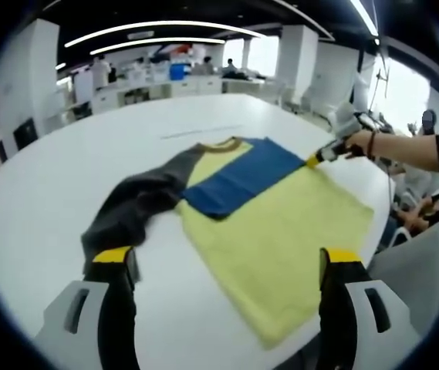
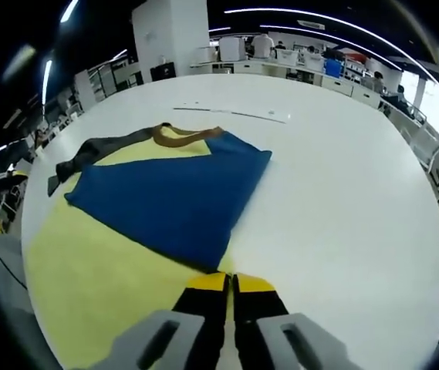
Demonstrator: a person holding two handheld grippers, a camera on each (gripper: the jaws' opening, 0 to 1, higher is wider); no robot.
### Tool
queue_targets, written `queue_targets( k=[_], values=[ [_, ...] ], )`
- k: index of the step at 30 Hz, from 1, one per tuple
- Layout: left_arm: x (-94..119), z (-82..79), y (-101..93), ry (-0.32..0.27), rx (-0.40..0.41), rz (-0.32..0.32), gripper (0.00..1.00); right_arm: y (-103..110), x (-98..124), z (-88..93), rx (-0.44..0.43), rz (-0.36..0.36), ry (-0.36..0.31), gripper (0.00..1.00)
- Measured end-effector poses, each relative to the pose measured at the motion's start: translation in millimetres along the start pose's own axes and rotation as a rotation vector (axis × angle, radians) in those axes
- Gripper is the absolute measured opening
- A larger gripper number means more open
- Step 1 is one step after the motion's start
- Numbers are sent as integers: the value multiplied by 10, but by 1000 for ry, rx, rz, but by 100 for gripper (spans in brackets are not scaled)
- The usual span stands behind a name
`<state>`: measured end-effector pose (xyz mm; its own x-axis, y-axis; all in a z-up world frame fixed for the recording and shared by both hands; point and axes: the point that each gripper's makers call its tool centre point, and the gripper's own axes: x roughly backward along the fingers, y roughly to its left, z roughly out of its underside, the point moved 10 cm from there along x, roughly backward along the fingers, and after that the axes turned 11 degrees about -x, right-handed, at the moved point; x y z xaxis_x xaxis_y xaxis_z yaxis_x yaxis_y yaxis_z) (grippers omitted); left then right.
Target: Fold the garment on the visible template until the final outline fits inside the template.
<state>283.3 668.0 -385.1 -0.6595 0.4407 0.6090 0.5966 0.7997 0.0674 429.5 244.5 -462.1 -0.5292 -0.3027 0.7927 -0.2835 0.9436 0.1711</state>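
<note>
Right gripper [image 2: 229, 284] pinches the garment's [image 2: 165, 200] edge (jaws together). Left gripper [image 1: 227, 262] gapes wide over the table [image 1: 65, 193].

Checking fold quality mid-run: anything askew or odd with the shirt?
Yes. The blue sleeve is folded across the yellow body, while the grey sleeve lies spread out on the table, bunched and wrinkled. The fold looks lopsided.
</note>
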Motion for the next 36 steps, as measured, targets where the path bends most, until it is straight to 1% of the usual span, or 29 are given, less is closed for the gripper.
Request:
queue_targets(
  k=[7,14,19,32,36],
  values=[
    [-9,-8,12,0,-2,-1,96,-71,35,18,2,13,18,0],
    [-18,-7,32,4,-5,-4,96,-190,89,36,9,21,33,0],
    [-21,0,52,7,-2,-13,97,-259,106,37,-13,24,34,0],
    [10,15,90,13,1,-29,97,-326,204,75,-3,48,53,0],
    [14,15,91,16,-1,-30,97,-336,265,104,-5,62,60,0]
  ],
)
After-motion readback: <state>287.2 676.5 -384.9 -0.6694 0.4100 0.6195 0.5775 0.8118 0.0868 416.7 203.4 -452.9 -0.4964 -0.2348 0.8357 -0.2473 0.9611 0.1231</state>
